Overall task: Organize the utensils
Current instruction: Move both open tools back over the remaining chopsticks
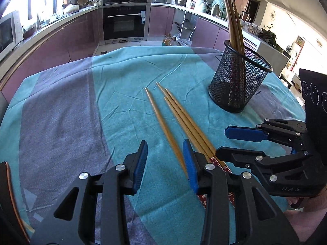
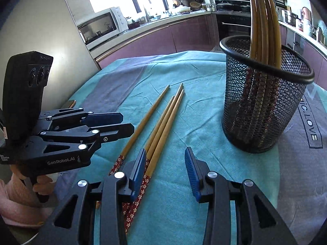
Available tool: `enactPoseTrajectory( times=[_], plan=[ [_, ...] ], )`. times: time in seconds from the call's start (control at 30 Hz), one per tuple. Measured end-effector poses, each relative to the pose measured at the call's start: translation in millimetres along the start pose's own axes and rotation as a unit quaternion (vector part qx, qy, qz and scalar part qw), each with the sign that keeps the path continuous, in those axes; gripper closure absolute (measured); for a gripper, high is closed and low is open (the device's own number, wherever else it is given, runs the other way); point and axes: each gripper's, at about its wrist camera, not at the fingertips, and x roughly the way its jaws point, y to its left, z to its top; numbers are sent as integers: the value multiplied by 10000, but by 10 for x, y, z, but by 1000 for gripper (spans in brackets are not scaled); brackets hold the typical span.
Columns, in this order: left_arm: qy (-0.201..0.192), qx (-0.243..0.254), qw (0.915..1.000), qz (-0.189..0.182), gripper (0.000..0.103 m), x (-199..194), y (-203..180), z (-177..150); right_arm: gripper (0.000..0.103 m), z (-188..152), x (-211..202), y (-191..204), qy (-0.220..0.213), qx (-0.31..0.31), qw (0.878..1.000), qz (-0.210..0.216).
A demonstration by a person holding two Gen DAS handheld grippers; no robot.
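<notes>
Several wooden chopsticks (image 1: 179,114) with red patterned handles lie on the teal cloth; they also show in the right wrist view (image 2: 161,126). A black mesh cup (image 1: 238,81) stands to their right and holds several more chopsticks (image 2: 263,20); the cup shows in the right wrist view (image 2: 263,102). My left gripper (image 1: 165,163) is open and empty, low over the single chopstick. My right gripper (image 2: 166,173) is open and empty, just right of the chopstick handles. Each gripper appears in the other's view, the right (image 1: 231,143) and the left (image 2: 124,124).
The table is covered by a teal and grey cloth (image 1: 81,102) whose edge falls away at the far side. Kitchen cabinets, an oven (image 1: 124,20) and a microwave (image 2: 100,26) stand beyond. A dark chair back (image 1: 8,200) is at the near left.
</notes>
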Motion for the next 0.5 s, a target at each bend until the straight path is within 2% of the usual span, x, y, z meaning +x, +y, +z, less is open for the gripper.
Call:
enactPoseTrajectory(
  times=[0.5],
  plan=[
    [99, 13, 9999, 41, 69, 147, -48, 28, 65, 29, 67, 38, 45, -112, 9996, -251]
  ],
)
